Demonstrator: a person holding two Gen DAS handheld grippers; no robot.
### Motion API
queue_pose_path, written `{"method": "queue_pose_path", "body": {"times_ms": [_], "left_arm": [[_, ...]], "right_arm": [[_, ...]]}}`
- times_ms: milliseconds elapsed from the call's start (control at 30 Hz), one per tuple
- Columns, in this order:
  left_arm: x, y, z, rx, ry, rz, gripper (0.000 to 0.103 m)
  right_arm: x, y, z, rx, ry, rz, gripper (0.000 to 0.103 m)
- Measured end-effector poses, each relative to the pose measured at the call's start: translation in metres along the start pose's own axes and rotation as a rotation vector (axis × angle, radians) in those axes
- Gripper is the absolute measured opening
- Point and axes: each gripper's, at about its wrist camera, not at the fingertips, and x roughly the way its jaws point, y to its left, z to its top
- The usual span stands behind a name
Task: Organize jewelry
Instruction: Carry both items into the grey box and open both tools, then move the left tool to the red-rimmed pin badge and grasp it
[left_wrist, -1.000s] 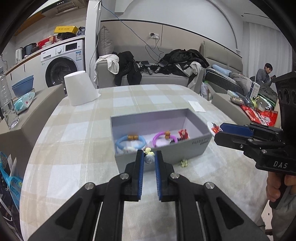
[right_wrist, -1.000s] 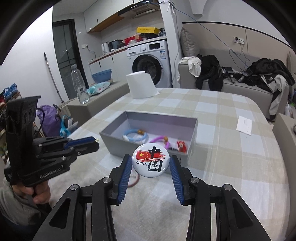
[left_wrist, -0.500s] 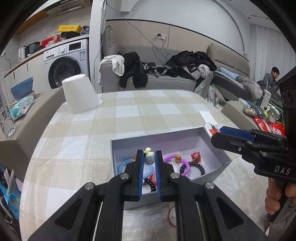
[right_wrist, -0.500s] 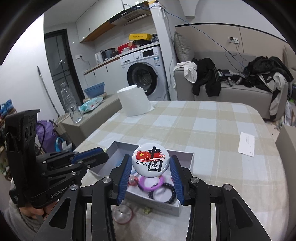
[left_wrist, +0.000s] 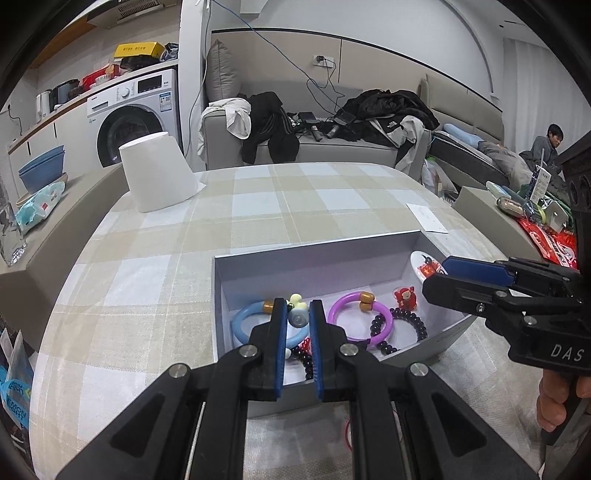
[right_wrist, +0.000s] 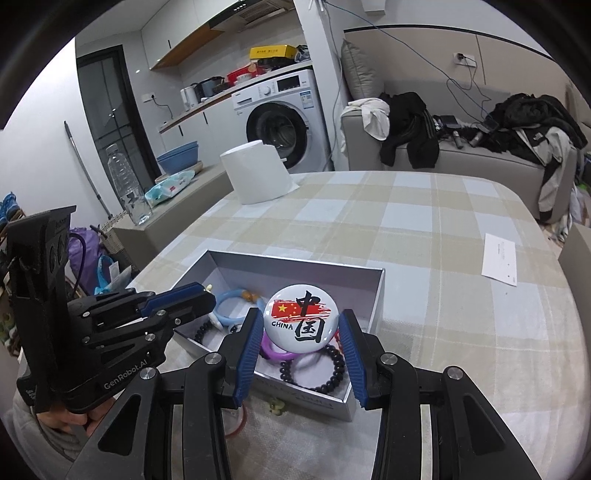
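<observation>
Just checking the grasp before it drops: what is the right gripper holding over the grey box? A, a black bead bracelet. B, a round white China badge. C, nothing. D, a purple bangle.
B: the right gripper is clamped on the round white China badge, above the grey box.

A checked tablecloth-covered table (right_wrist: 424, 229) carries a grey box (right_wrist: 375, 295), paper roll (right_wrist: 256, 171) and slip (right_wrist: 500, 258).

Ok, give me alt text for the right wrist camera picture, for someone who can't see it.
The right gripper holds a round white CHINA badge above an open grey box on a checked tablecloth. In the box lie bracelets: blue, purple and dark beaded. The left gripper reaches in from the left.
</observation>
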Motion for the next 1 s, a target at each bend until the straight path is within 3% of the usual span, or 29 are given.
{"method": "queue_pose_path", "body": {"times_ms": [633,800,867,933,967,1000], "left_arm": [[0.002,-0.002,-0.001,0.011,0.004,0.006,0.008],[-0.003,0.001,0.0,-0.008,0.008,-0.017,0.009],[-0.006,0.001,0.001,-0.004,0.008,-0.018,0.018],[-0.011,0.001,0.001,0.003,0.018,-0.022,0.048],[-0.014,0.002,0.001,0.003,0.019,-0.024,0.057],[-0.017,0.002,0.0,0.002,0.014,-0.029,0.071]], "right_arm": [[0.002,0.002,-0.001,-0.002,0.002,0.001,0.043],[-0.009,0.006,0.003,-0.013,-0.034,-0.008,0.063],[-0.017,0.009,0.004,-0.025,-0.044,-0.009,0.082],[-0.025,0.013,0.001,-0.043,-0.053,-0.012,0.097],[-0.029,0.015,-0.001,-0.05,-0.06,-0.019,0.103],[-0.032,0.016,-0.004,-0.057,-0.064,-0.03,0.103]]}}
